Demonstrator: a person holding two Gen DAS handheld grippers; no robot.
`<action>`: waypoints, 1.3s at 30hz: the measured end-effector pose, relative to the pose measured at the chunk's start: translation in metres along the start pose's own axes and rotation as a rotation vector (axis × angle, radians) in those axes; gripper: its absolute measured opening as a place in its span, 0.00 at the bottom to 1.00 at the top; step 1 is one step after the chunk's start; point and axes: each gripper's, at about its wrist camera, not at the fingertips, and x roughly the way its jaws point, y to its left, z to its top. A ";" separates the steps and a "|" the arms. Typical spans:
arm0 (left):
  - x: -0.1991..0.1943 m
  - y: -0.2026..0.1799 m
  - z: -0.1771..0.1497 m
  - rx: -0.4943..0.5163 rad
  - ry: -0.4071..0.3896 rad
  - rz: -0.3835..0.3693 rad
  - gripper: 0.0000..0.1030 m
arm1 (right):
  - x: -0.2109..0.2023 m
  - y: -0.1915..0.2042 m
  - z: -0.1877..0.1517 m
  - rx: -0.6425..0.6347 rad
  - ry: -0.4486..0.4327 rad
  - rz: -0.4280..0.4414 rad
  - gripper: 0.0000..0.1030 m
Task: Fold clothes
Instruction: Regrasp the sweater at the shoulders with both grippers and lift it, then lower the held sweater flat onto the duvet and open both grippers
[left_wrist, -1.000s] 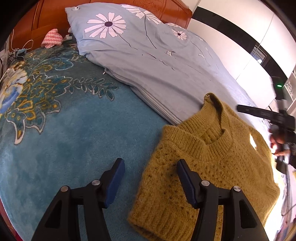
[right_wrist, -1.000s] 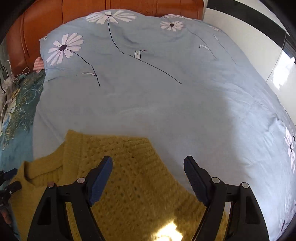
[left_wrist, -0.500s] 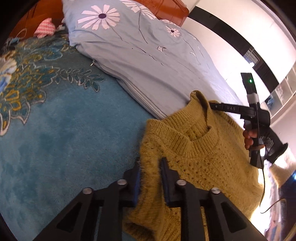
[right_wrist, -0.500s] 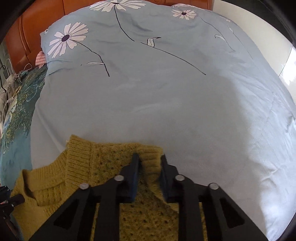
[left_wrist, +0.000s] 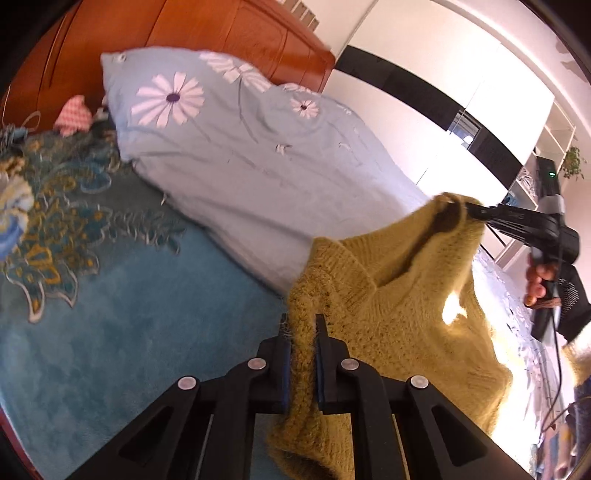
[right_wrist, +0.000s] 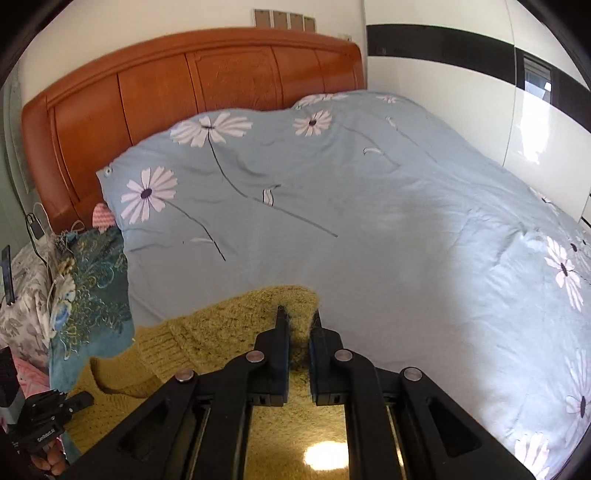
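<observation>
Mustard-yellow fuzzy knit sweater (left_wrist: 406, 306) hangs lifted above the pale-blue daisy-print duvet (right_wrist: 369, 221) and teal floral blanket (left_wrist: 110, 314), stretched shoulder to shoulder btwn both grippers. Left gripper (left_wrist: 302, 332) clamped on one shoulder, right gripper (right_wrist: 298, 332) clamped on the other; body droops below. Thick, soft, chunky ribbed neck.

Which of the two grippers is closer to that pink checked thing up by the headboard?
Left. The left gripper holds the sweater over the teal blanket, on the pink item's side; the right gripper holds it over the blue duvet, farther away.
</observation>
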 end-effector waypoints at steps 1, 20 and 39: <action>-0.009 -0.009 0.009 0.021 -0.015 -0.006 0.10 | -0.019 0.000 0.002 0.000 -0.026 -0.009 0.08; -0.306 -0.213 0.135 0.423 -0.554 -0.024 0.09 | -0.453 0.023 -0.007 0.012 -0.636 -0.170 0.07; -0.280 -0.240 0.143 0.588 -0.507 0.072 0.10 | -0.519 0.053 -0.063 -0.046 -0.629 -0.172 0.07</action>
